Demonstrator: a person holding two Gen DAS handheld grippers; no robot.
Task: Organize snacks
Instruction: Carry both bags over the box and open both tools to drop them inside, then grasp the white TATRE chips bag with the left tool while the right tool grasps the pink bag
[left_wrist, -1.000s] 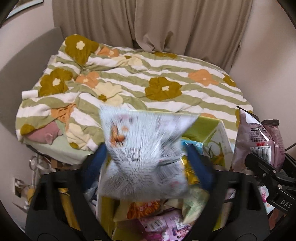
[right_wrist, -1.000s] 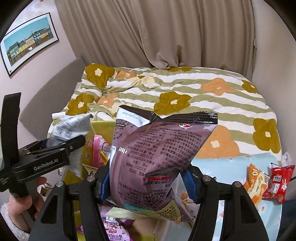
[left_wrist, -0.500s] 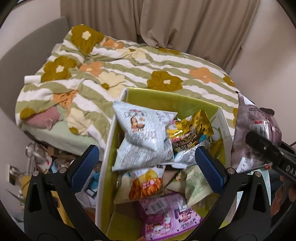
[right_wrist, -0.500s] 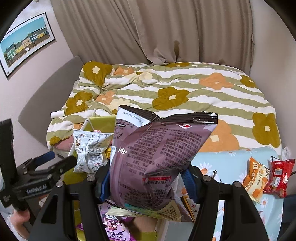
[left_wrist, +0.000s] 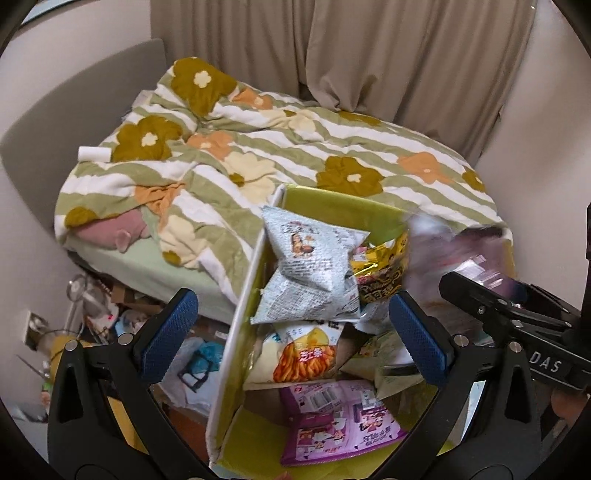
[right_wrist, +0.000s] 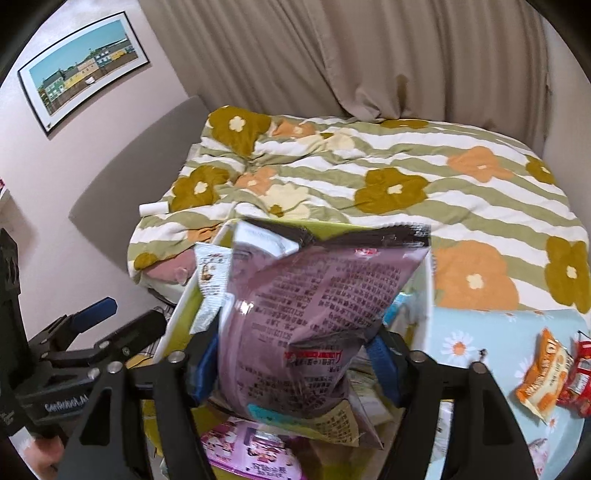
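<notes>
- While the right gripper (right_wrist: 291, 365) hangs over the green box (right_wrist: 177, 314), its jaws have just been opening, and the purple snack bag (right_wrist: 314, 317) stands between its blue pads (right_wrist: 384, 365); the bag is blurred, and whether the pads touch it cannot be told.
- Spread wide with nothing between its fingers, the left gripper (left_wrist: 291, 332) is poised over the near left part of the same box (left_wrist: 236, 332).
- Inside the box, a silver-white snack bag (left_wrist: 314, 273) lies on top of the heap, against the left wall.
- Just beside it to the right sits a yellow packet (left_wrist: 380, 277); below it lies a packet printed with orange fries (left_wrist: 306, 354), and nearest the camera a pink packet (left_wrist: 340, 421).
- From the left wrist view the purple bag shows only as a blur at the box's right edge, behind the black frame of the right gripper.
- To the right of the box, on a pale blue cloth with daisies (right_wrist: 480, 332), lie an orange packet (right_wrist: 543, 376) and a red packet (right_wrist: 580, 376), touching each other.
- Behind the box spreads a striped quilt with flowers (right_wrist: 388, 173).
</notes>
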